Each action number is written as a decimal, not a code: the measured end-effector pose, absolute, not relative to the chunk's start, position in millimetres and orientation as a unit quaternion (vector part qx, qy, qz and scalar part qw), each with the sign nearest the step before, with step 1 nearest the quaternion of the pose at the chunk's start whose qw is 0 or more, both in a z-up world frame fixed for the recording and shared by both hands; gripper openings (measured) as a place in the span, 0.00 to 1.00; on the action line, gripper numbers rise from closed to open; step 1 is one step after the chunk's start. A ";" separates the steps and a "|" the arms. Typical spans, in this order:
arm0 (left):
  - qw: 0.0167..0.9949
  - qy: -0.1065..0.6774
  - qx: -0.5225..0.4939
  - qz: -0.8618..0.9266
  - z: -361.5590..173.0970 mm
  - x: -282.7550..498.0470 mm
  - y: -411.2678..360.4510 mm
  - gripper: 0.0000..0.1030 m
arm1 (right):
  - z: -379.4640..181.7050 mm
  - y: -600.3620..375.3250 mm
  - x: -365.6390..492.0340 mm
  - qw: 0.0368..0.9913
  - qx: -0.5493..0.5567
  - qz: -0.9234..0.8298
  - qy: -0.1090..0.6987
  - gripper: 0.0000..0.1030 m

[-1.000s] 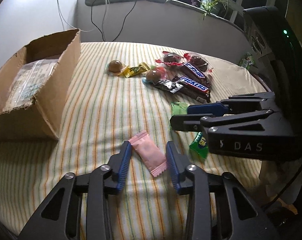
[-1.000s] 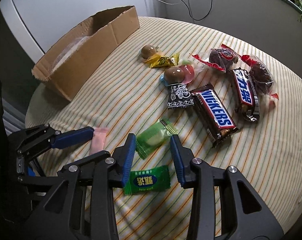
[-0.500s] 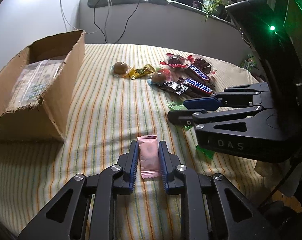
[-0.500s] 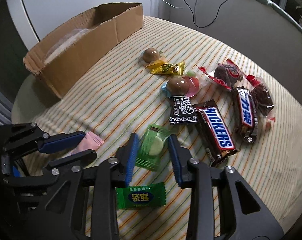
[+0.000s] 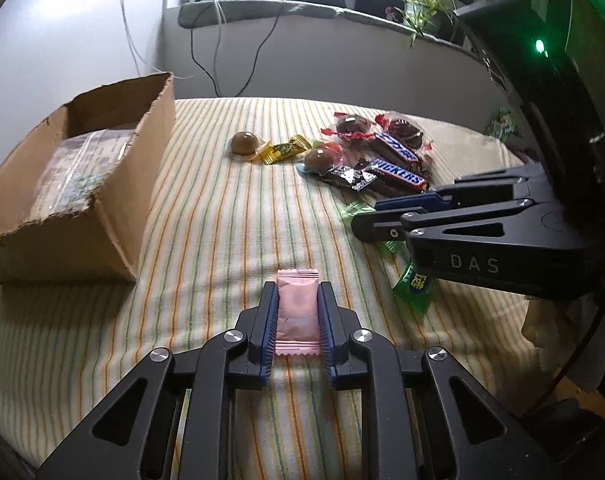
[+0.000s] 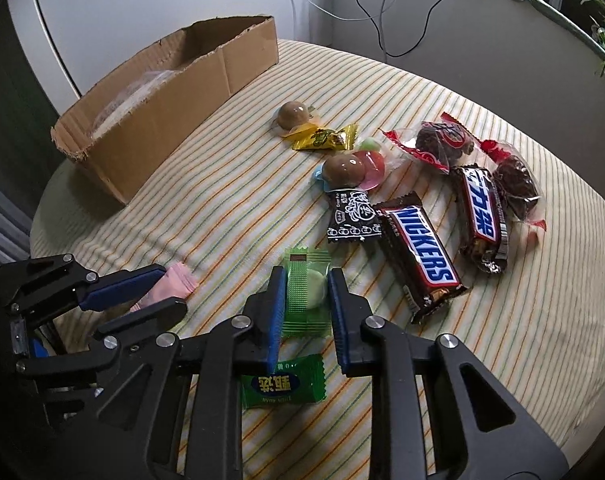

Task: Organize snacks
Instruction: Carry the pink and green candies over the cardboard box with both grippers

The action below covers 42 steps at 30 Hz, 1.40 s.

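Note:
My left gripper is shut on a pink candy packet, held just above the striped cloth. It also shows in the right wrist view with the pink packet. My right gripper is shut on a light green candy packet; it shows in the left wrist view at right. A cardboard box stands at left, with a clear bag inside. Snickers bars, chocolate balls and other candies lie further back.
A dark green candy packet lies under my right gripper. A yellow candy and red-wrapped sweets lie in the pile. The round table's striped cloth ends at a grey wall with cables and a plant.
Both grippers closed from open onto their packets: the left on the pink one, the right on the light green one. Both have lifted slightly from the cloth.

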<state>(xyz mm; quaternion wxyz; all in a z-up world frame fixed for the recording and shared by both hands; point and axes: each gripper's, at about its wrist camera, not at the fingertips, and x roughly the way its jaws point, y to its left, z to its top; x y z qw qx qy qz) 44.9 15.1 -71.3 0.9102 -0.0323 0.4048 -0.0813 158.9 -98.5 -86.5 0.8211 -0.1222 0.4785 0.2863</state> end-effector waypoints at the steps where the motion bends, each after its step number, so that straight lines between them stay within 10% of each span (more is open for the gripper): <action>1: 0.911 0.402 -0.039 -0.082 -69.0 43.4 17.7 0.18 | -85.6 -100.1 158.9 0.822 -0.119 0.286 0.478 0.21; 42: 0.942 0.309 -0.112 0.070 -6.1 50.6 164.1 0.17 | -1.3 43.8 150.6 0.812 -0.113 0.416 0.394 0.21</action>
